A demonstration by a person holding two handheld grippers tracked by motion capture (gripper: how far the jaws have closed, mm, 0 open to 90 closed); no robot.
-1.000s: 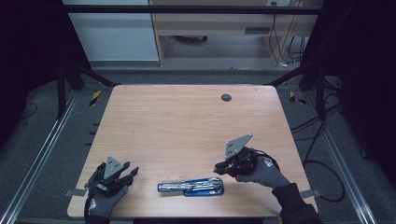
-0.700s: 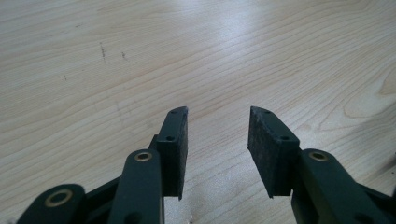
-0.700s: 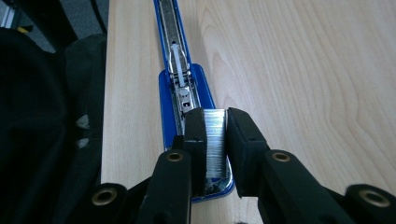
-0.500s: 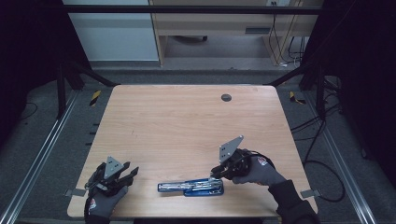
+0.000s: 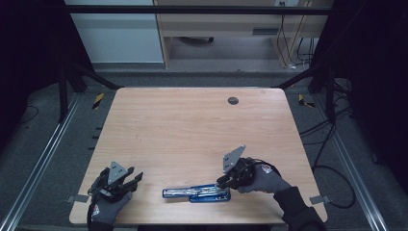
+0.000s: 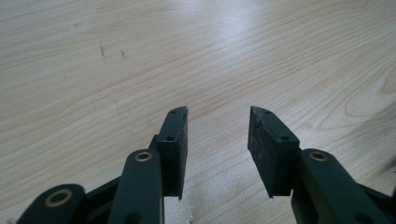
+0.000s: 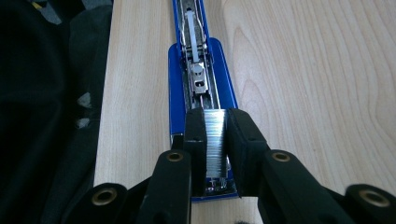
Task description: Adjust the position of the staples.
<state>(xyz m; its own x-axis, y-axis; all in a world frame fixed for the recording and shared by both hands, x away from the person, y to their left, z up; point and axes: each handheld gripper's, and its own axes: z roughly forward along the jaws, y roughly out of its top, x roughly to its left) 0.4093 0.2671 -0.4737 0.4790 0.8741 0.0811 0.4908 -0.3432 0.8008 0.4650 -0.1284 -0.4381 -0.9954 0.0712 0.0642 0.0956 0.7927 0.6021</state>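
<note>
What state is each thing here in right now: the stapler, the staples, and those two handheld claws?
Blue metal stapler: opened flat on the wooden table, magazine channel exposed.
Silver strip of staples: pinched over the stapler's channel.
Right gripper: shut on the staple strip.
Left gripper: open, empty, above bare table.

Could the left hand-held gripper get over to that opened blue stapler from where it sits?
Probably yes. The left hand-held gripper stands open, with bare table between it and the stapler. The right hand-held gripper already holds a strip of staples over the far end.
</note>
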